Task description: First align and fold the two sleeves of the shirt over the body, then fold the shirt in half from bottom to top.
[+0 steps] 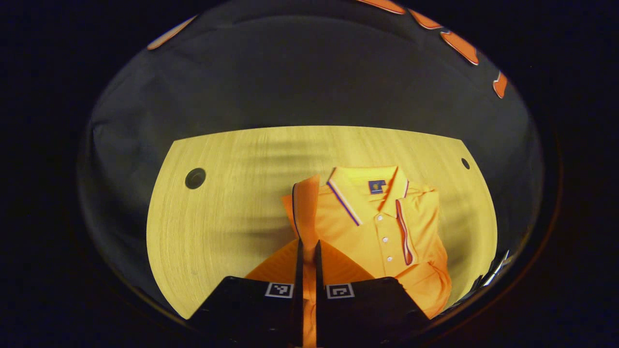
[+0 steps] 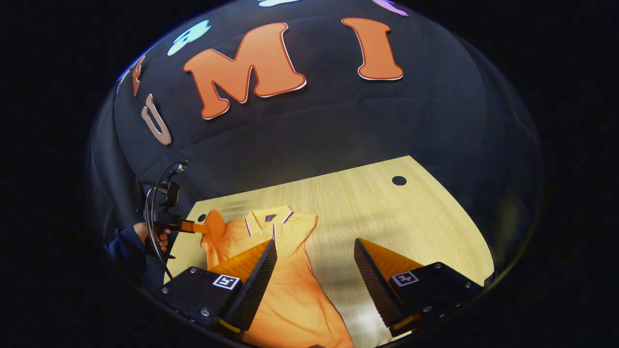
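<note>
Orange polo shirt (image 1: 382, 227) is lying collar-up on the wooden table (image 1: 217, 217); left gripper (image 1: 306, 251) is pinching the shirt's left sleeve (image 1: 305, 203), fingers pressed together with fabric standing up between them; right gripper (image 2: 314, 261) is hovering with jaws spread wide, shirt body under its left finger, nothing between them; shirt hem is being cut off at the frame edge; a hand (image 2: 145, 234) is holding the far gripper, mostly hidden.

Bare table (image 2: 387, 212) is lying open to my right of the shirt (image 2: 285, 290) for my spread right gripper (image 2: 314, 270), while my left gripper (image 1: 306, 251), clamping the raised sleeve (image 1: 305, 203), is blocking the shirt's far side.
</note>
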Demonstrator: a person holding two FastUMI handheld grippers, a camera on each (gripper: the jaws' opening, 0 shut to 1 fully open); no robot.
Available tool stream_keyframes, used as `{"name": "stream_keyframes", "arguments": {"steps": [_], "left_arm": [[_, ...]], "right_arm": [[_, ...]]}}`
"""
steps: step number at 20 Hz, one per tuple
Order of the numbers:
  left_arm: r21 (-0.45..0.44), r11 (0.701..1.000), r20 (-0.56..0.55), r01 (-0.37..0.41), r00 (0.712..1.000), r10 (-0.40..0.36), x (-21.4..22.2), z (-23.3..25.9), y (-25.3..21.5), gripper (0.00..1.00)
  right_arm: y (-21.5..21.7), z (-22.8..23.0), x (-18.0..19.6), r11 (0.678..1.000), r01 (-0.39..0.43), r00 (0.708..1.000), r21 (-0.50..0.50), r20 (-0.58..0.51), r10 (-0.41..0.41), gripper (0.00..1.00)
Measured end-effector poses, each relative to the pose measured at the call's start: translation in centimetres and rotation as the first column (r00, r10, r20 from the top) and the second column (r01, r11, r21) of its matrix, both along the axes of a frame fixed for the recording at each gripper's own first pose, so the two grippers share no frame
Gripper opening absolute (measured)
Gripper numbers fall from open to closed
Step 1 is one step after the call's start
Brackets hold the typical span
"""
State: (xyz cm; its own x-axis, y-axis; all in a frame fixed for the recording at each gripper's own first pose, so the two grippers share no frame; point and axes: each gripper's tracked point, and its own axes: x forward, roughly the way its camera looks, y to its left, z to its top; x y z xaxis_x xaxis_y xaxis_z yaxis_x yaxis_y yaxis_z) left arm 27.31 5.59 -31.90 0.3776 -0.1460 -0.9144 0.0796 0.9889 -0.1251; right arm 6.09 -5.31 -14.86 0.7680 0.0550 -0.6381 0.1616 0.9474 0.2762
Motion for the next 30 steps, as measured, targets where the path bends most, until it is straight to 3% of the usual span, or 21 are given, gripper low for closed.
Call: {"name": "stream_keyframes", "arguments": {"steps": [3,4,5,7,9,10,12,15,19,21,23,27,29,30], "left_arm": [[-0.049,0.996,0.012,0.068,0.998,-0.068,0.0,0.2,-4.9,0.13],[-0.100,0.990,0.031,0.097,0.995,-0.094,-0.1,1.0,-7.0,0.22],[-0.160,0.979,0.047,0.128,0.991,-0.122,-0.3,1.8,-9.0,0.24],[-0.204,0.963,0.089,0.175,0.983,-0.159,-0.4,3.7,-11.2,0.49],[-0.157,0.966,0.167,0.205,0.970,-0.178,-0.8,5.4,-10.7,0.63],[-0.135,0.969,0.200,0.206,0.964,-0.177,-0.8,6.3,-10.3,0.77],[-0.102,0.977,0.254,0.187,0.955,-0.157,-2.1,8.8,-9.2,0.93],[-0.070,0.993,0.351,0.098,0.934,-0.068,-3.6,11.8,-7.0,0.96],[-0.017,1.000,0.502,-0.025,0.865,0.030,-6.5,16.6,-4.7,0.96],[-0.015,0.997,0.578,-0.070,0.813,0.066,-8.1,18.9,-4.3,0.96],[-0.006,0.992,0.647,-0.123,0.756,0.098,-10.3,20.5,-3.5,0.96],[0.044,0.977,0.787,-0.209,0.610,0.095,-15.3,24.9,-3.9,0.95],[0.051,0.968,0.812,-0.244,0.575,0.103,-17.6,26.5,-4.1,0.95],[0.043,0.967,0.809,-0.251,0.577,0.114,-18.6,26.5,-4.2,0.95]], "right_arm": [[0.4,-0.1,-0.2,1.000,-0.010,1.000,0.006,-0.003,0.010,0.98],[0.5,-0.1,-0.3,1.000,-0.013,1.000,0.009,-0.002,0.013,0.98],[0.6,-0.2,-0.5,1.000,-0.016,1.000,0.011,-0.001,0.016,0.98],[0.6,-0.2,-0.9,1.000,-0.022,1.000,0.015,0.003,0.022,0.98],[0.4,0.0,-1.3,1.000,-0.027,1.000,0.014,0.014,0.027,0.98],[0.3,0.2,-1.2,1.000,-0.025,0.999,0.005,0.025,0.025,0.98],[0.1,0.7,-1.3,0.999,-0.032,0.998,-0.007,0.056,0.032,0.98],[0.2,2.2,-1.5,0.998,-0.054,0.990,-0.029,0.126,0.057,0.98],[1.0,3.9,-2.3,0.989,-0.116,0.967,-0.093,0.216,0.134,0.98],[1.6,4.3,-3.0,0.980,-0.153,0.952,-0.126,0.247,0.180,0.99],[2.1,4.5,-3.7,0.972,-0.179,0.940,-0.155,0.266,0.216,0.99],[2.9,4.1,-6.1,0.965,-0.210,0.921,-0.159,0.299,0.249,0.99],[3.0,3.0,-7.5,0.961,-0.227,0.917,-0.157,0.298,0.265,0.99],[2.8,2.0,-8.2,0.960,-0.238,0.920,-0.151,0.282,0.272,0.99]]}}
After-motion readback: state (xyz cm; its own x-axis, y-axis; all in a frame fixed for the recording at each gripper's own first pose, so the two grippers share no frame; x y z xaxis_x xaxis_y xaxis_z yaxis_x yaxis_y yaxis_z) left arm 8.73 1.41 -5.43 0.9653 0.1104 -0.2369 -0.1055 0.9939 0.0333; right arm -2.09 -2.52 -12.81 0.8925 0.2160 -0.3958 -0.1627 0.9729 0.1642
